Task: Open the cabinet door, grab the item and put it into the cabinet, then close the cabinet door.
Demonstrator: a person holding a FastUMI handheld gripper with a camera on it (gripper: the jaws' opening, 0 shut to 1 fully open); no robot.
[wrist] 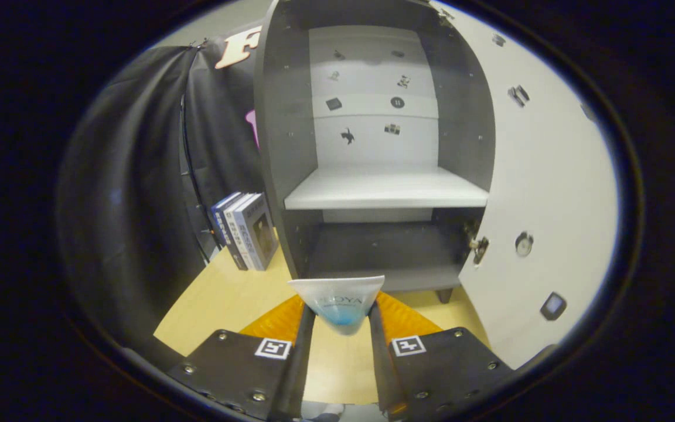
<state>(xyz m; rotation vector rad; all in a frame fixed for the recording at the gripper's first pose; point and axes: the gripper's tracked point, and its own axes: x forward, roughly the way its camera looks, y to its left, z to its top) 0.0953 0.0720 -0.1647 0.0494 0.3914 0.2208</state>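
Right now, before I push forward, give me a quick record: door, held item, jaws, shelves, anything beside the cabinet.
door: cabinet door swung open to the right
held item: tube, upright, just ahead of the cabinet
gripper: jaws shut on the tube, both pressing its sides
shelf: white, bare
bottom compartment: dark, bare, straight beyond the tube
beside cabinet: books standing on the table, to its left
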